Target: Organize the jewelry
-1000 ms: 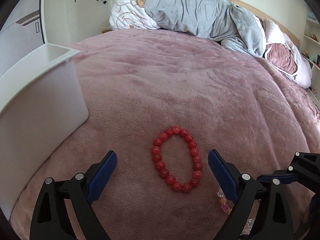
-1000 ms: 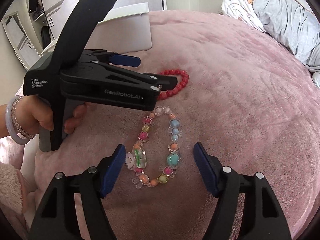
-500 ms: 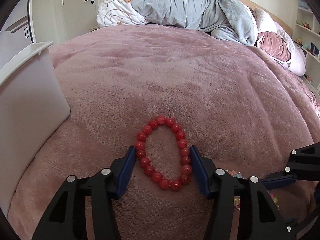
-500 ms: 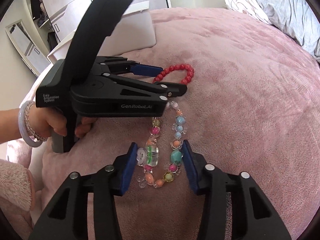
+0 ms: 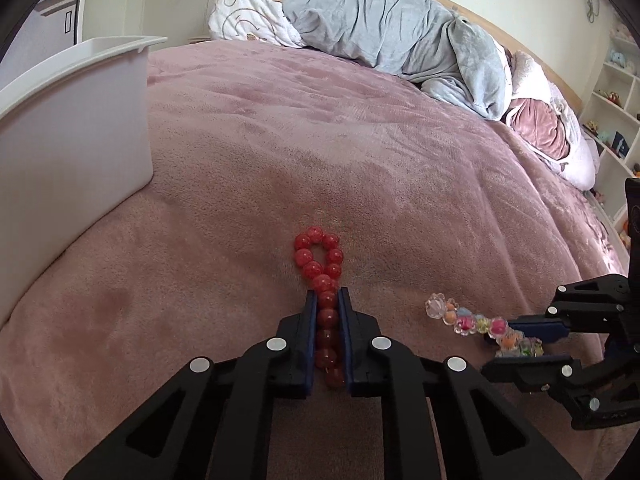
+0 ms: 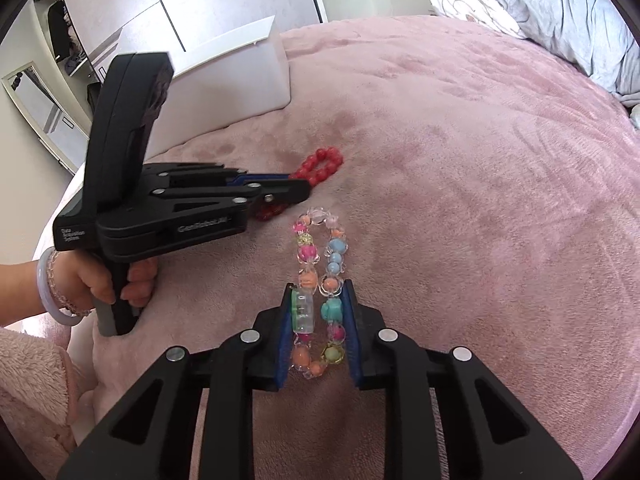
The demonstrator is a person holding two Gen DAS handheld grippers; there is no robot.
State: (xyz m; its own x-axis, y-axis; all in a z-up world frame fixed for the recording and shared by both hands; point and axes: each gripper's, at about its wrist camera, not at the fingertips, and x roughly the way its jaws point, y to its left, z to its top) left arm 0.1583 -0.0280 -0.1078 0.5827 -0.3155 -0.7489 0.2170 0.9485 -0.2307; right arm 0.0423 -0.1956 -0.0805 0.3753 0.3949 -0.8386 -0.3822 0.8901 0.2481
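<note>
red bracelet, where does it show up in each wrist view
Left wrist: red bracelet low centre, squeezed flat between the left gripper fingers, its far loop sticking out ahead.
Right wrist: red bracelet left of centre, poking out past the left gripper tip.
Shared landmark: the white bin, left of the bracelet in both.

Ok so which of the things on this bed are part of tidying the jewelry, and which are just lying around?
Part of the job:
red bead bracelet, pinched in the left gripper
multicolored bead bracelet, pinched in the right gripper
white bin, the likely place for them

Just lying about:
gray blanket
patterned pillow
pink cushion
</note>
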